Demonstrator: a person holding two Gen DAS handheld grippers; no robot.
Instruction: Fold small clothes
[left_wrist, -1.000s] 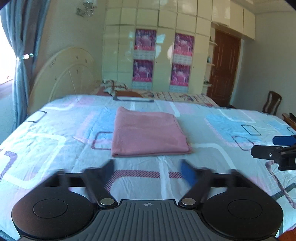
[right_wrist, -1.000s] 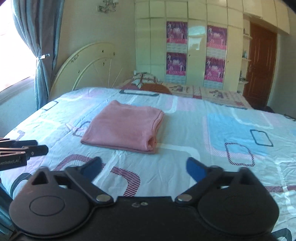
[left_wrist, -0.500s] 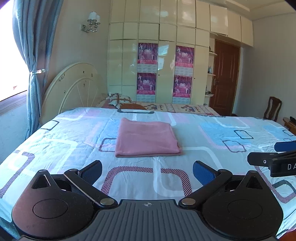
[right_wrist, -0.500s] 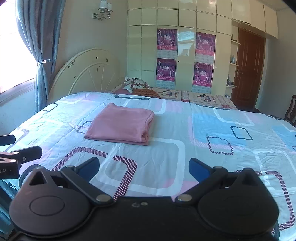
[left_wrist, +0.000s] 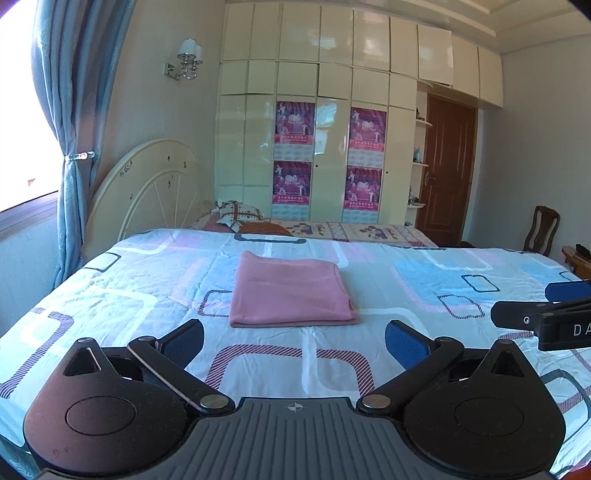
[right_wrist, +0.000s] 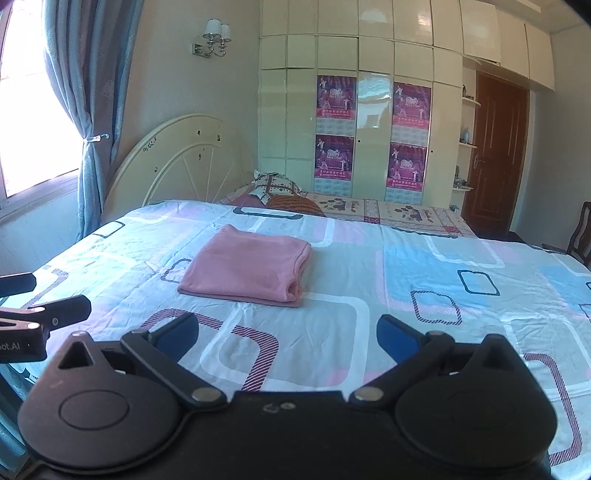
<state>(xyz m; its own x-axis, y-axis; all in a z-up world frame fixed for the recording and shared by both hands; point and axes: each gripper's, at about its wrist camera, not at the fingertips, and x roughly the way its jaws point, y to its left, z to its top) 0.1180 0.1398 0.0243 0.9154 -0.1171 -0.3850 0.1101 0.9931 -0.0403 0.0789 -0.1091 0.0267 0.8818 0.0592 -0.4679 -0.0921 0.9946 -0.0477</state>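
Observation:
A pink garment (left_wrist: 290, 290) lies folded into a flat rectangle on the patterned bedsheet (left_wrist: 406, 295); it also shows in the right wrist view (right_wrist: 251, 267). My left gripper (left_wrist: 294, 341) is open and empty, held back above the near part of the bed, short of the garment. My right gripper (right_wrist: 287, 338) is open and empty, also back from the garment, to its right. The right gripper shows at the right edge of the left wrist view (left_wrist: 546, 314); the left gripper shows at the left edge of the right wrist view (right_wrist: 33, 317).
A cream headboard (left_wrist: 147, 188) and pillows (left_wrist: 240, 216) are at the far left of the bed. A cream wardrobe (left_wrist: 332, 147) with posters, a brown door (left_wrist: 448, 170) and a wooden chair (left_wrist: 541, 230) stand behind. A blue curtain (left_wrist: 70, 147) hangs left.
Both grippers have pulled back and tilted up from the garment, which now looks farther away. The left gripper's jaws have opened wider. The garment has not moved.

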